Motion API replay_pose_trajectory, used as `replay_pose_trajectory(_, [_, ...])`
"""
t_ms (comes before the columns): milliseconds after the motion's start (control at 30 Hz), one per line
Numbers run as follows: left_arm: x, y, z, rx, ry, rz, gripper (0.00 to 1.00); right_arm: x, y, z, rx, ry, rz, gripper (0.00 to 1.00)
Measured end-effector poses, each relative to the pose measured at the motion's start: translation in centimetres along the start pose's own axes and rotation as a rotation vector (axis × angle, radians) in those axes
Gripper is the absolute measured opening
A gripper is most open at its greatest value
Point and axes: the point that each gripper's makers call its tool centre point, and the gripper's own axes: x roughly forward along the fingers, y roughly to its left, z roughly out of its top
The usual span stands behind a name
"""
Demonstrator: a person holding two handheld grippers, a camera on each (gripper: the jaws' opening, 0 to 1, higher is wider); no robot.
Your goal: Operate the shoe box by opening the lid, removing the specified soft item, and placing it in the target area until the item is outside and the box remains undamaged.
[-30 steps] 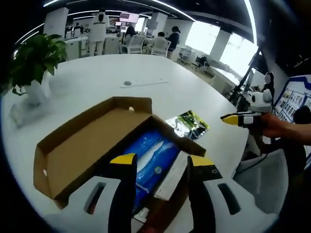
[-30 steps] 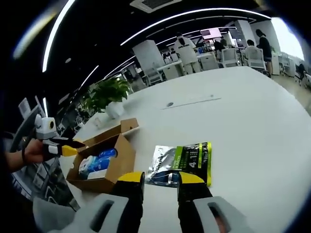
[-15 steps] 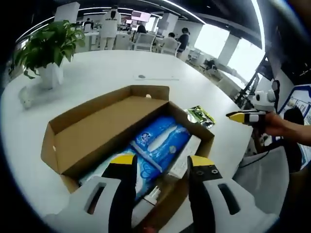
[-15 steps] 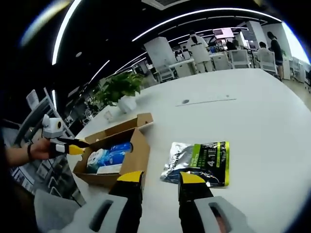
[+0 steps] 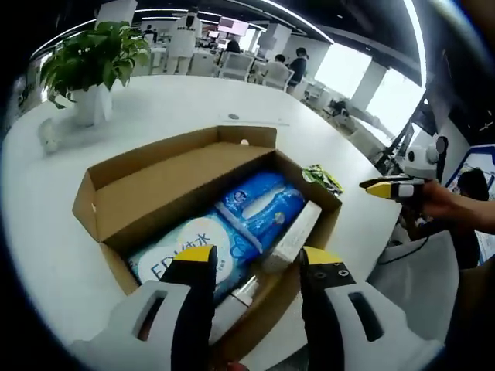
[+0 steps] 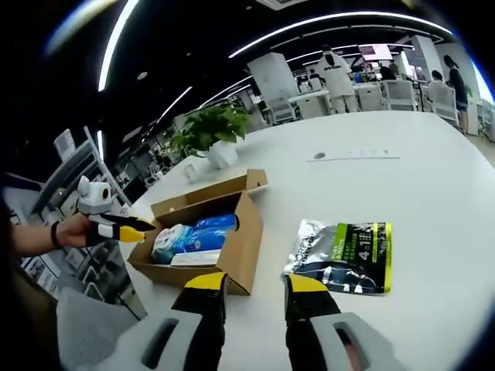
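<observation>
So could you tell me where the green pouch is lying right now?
The green pouch lies flat on the white table, just beyond the open box; in the right gripper view it is right of the box.

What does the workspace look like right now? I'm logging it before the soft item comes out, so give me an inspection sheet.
Surface: white table, broad and round-edged.
Job's things: cardboard shoe box, lid folded open; blue soft packs and a white carton inside.
Clutter: silver and green foil pouch flat on the table beside the box; potted plant.
Grippers: left hand-held gripper open above the box, holding nothing; right hand-held gripper open, empty, near the pouch.
Cables: nothing seen.
Surroundings: open office, people at desks far behind.
</observation>
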Motion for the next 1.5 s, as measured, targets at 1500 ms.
replay_pose_trajectory(1500, [-1.4,6.1,-1.4,0.356,0.207,0.073,0.52,10.8,14.5,3.2,-0.604,0.263,0.349,0.43])
